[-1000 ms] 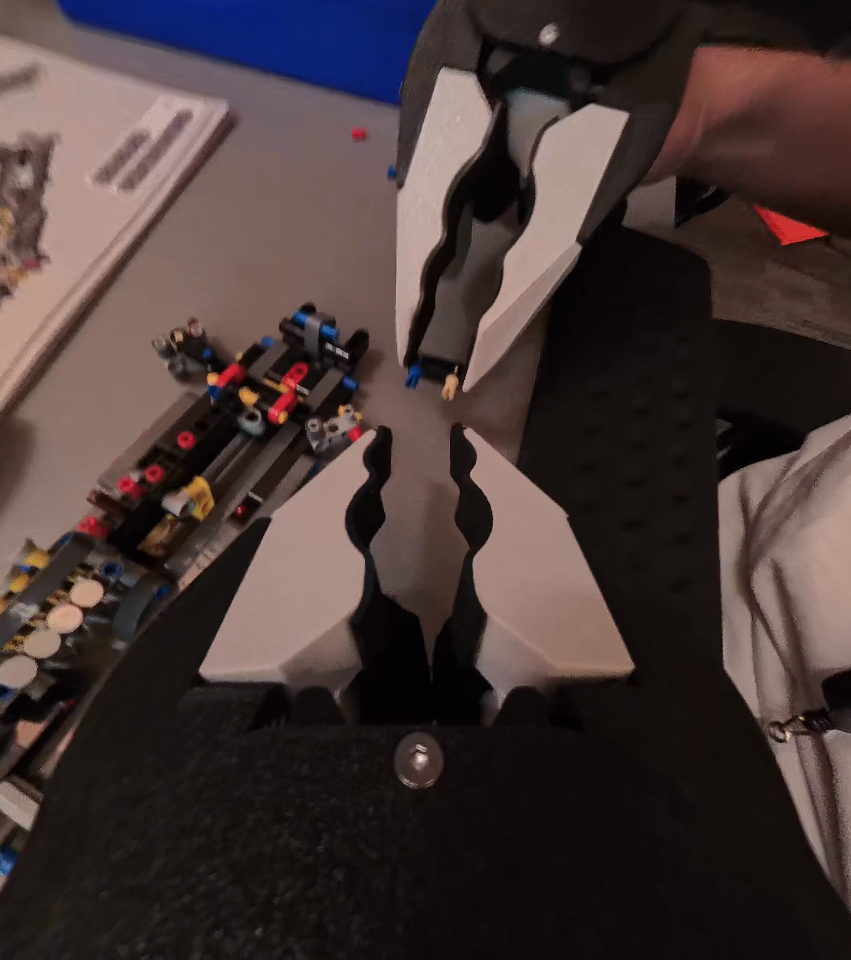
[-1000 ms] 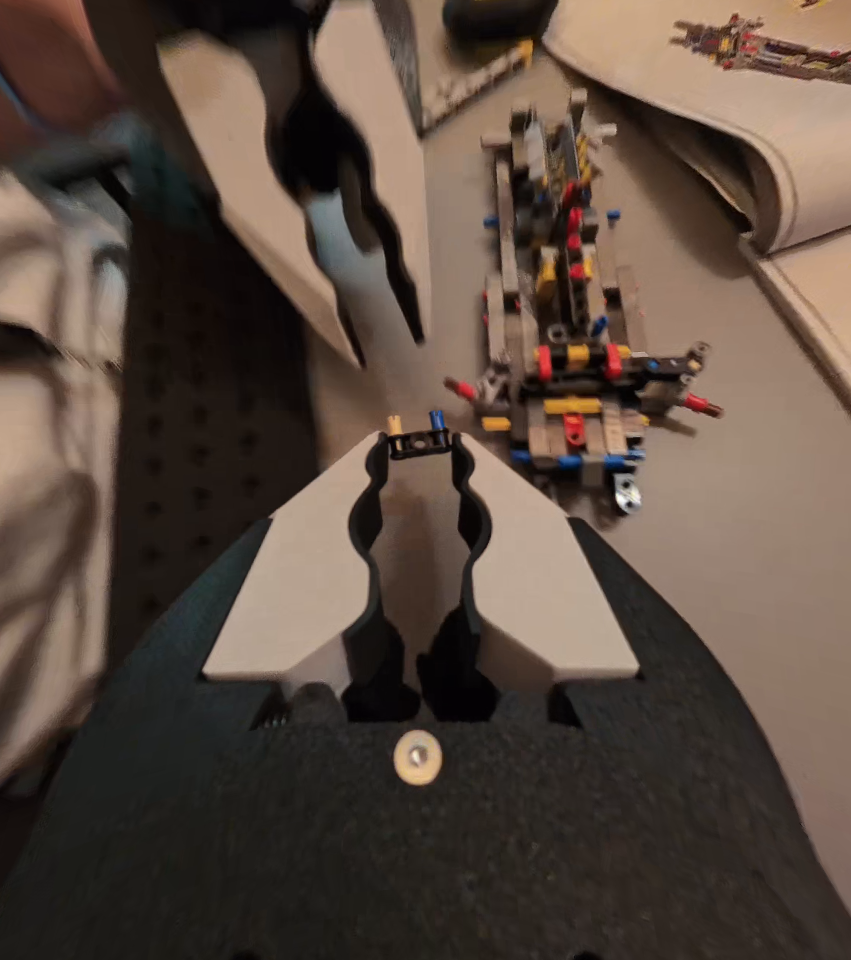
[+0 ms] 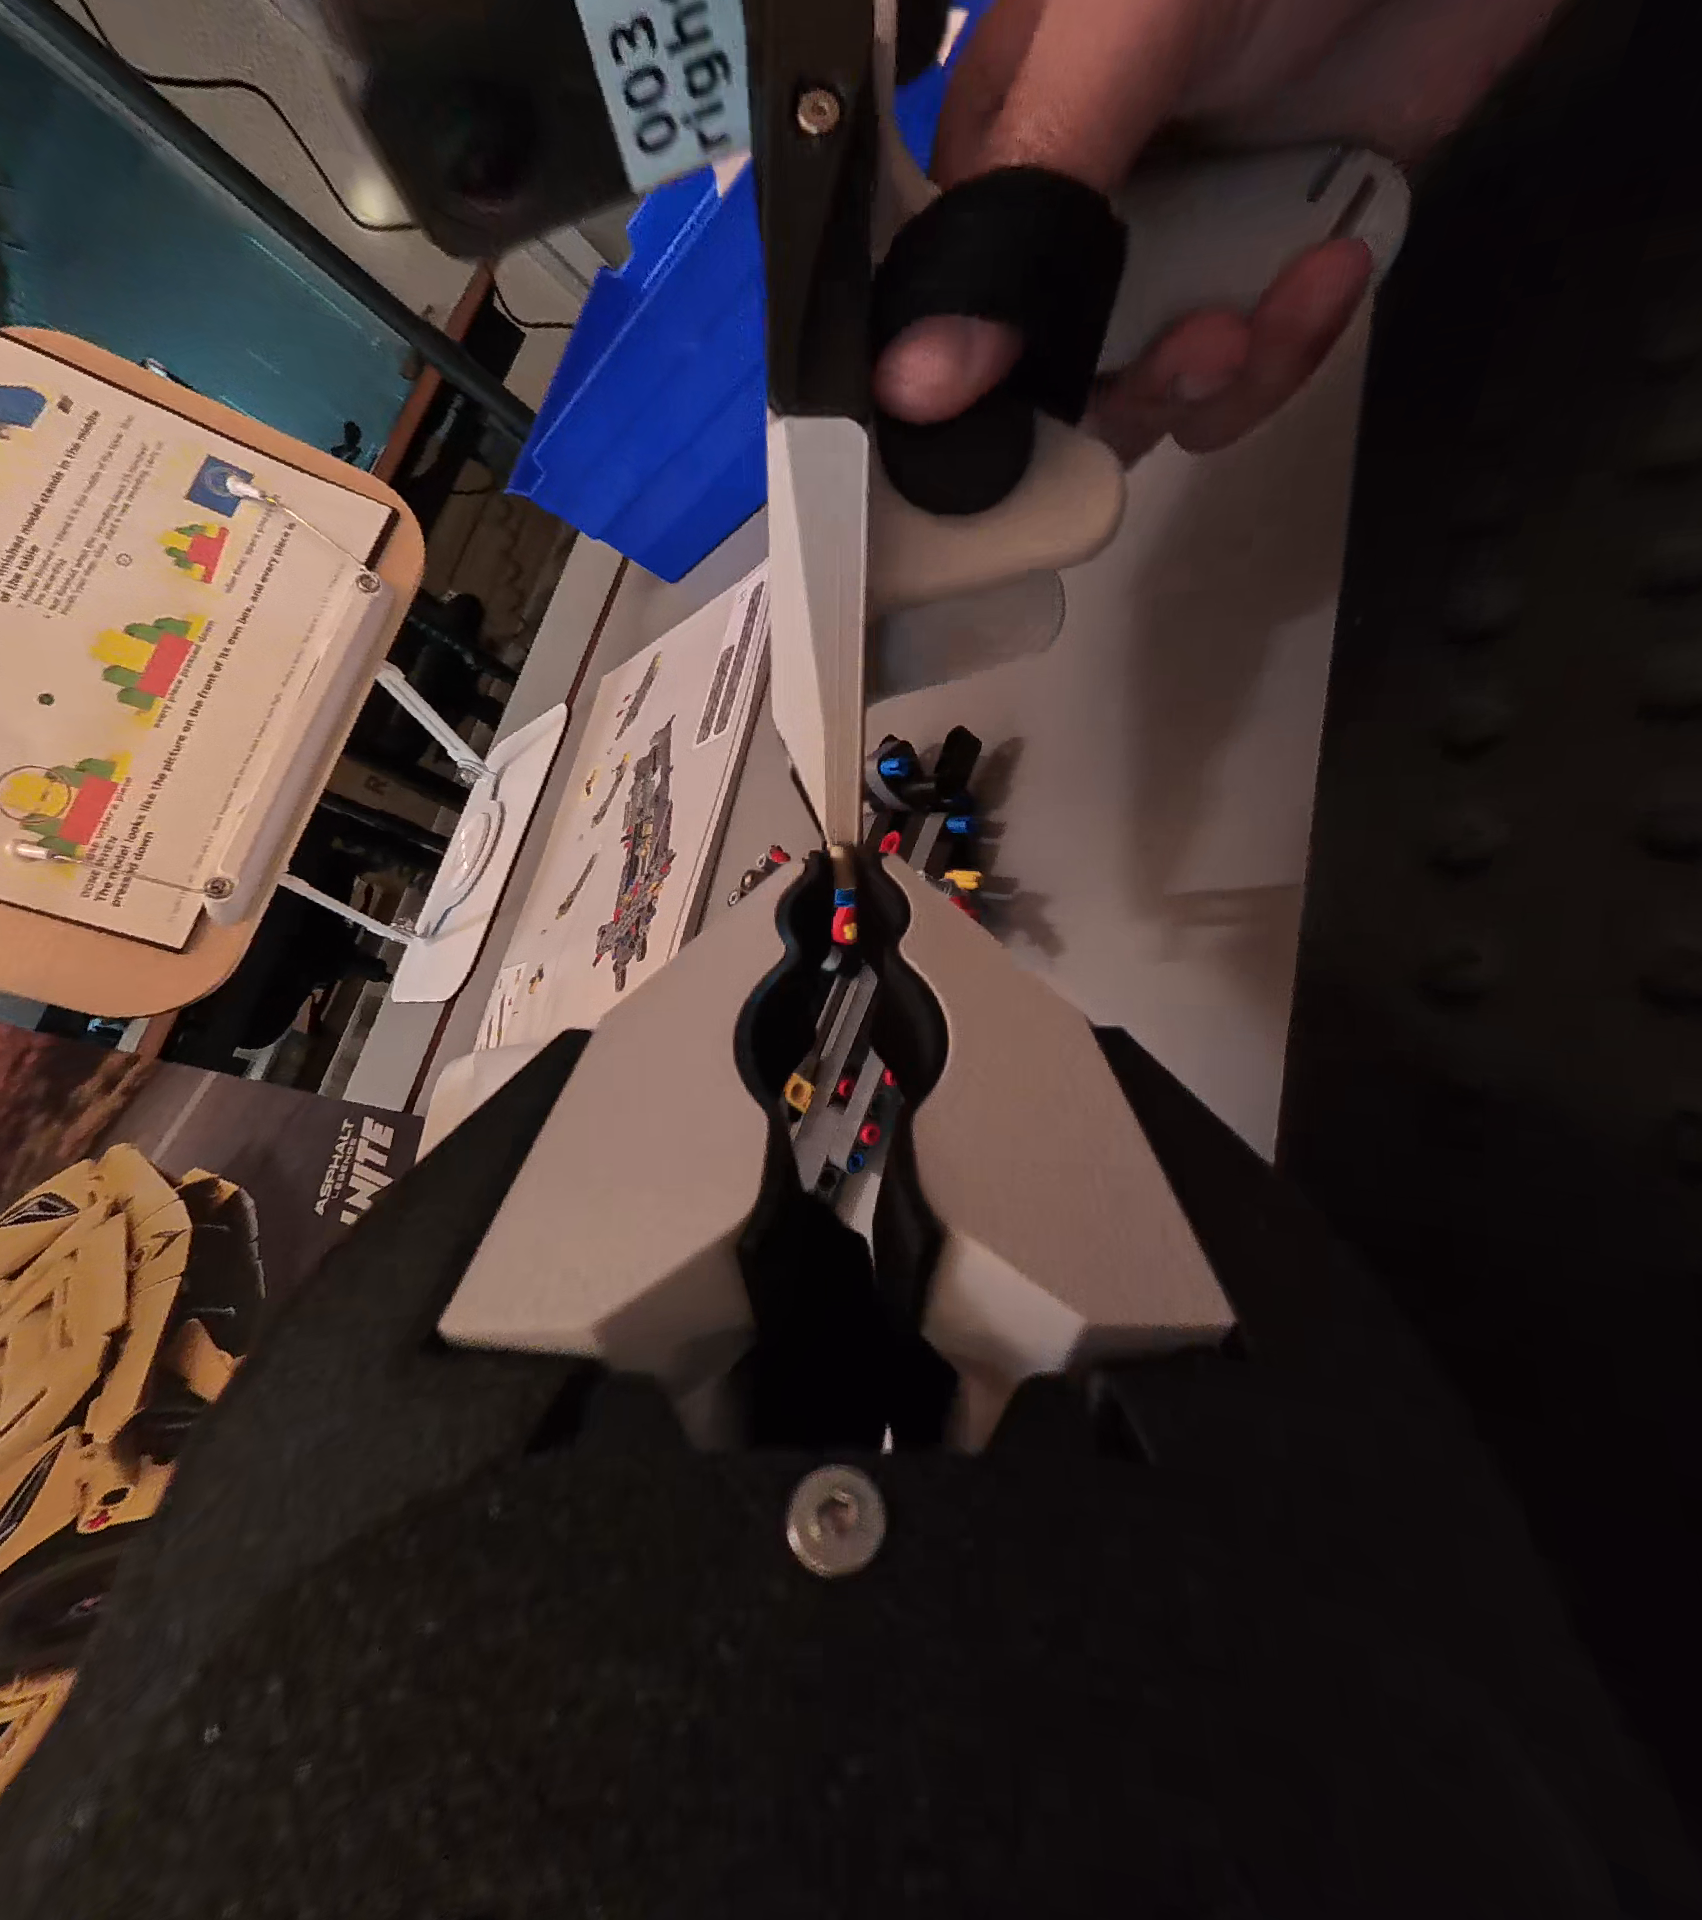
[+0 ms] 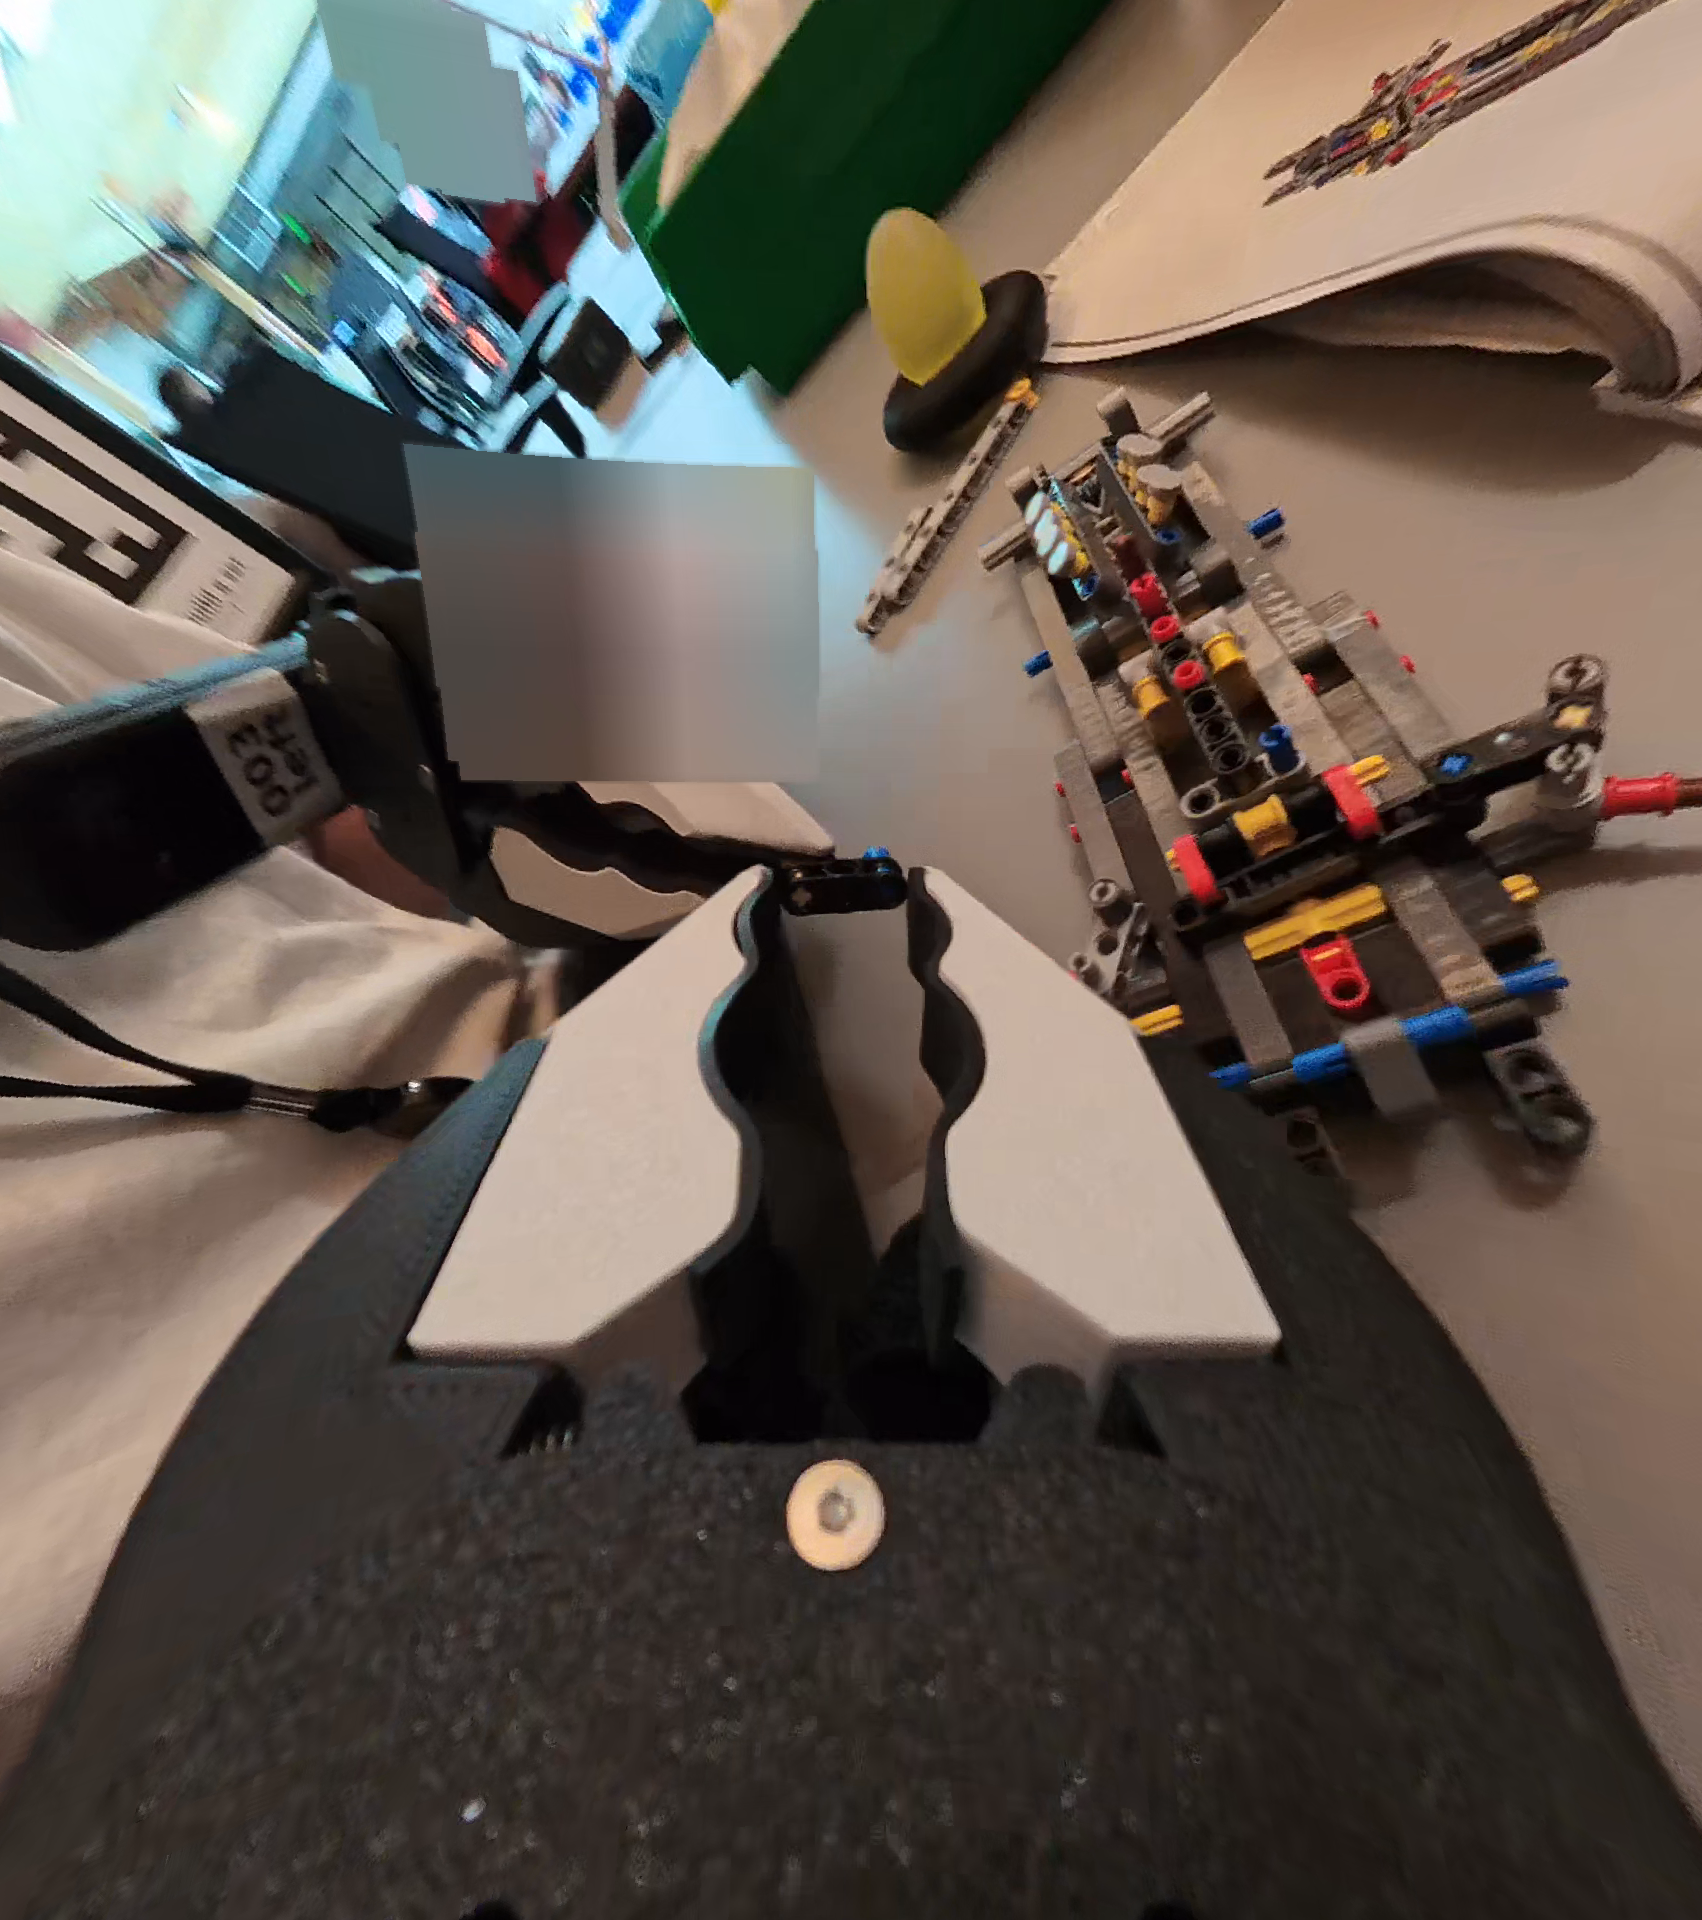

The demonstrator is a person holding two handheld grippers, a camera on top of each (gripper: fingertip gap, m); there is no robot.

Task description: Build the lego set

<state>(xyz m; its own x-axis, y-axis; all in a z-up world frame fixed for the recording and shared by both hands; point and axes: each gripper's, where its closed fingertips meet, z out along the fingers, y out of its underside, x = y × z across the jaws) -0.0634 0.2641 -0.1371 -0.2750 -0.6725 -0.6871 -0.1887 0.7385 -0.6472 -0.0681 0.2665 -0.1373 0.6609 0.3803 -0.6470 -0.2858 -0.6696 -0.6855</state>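
Observation:
My right gripper (image 4: 842,883) is shut on a small black beam (image 4: 842,890) with a blue pin, held above the table. In the left wrist view it comes down edge-on from above (image 3: 842,836). My left gripper (image 3: 842,878) has narrowed on a tan pin (image 3: 839,858) at the beam's other end, and meets the beam from the left in the right wrist view (image 4: 759,862). The half-built grey and black chassis (image 4: 1273,790) with red, yellow and blue pins lies on the table to the right. Part of it shows behind the fingers in the left wrist view (image 3: 930,821).
An open instruction booklet (image 4: 1449,239) lies behind the chassis. A loose grey beam (image 4: 940,520) and a yellow dome on a black ring (image 4: 920,291) lie near a green box (image 4: 826,135). A blue bin (image 3: 660,416), a sheet on a stand (image 3: 99,644) and the set's box (image 3: 47,1351) are at left.
The left gripper was open and apart from the right one. It has turned, moved up to the held beam and closed on its tan pin end. The right gripper still holds the beam.

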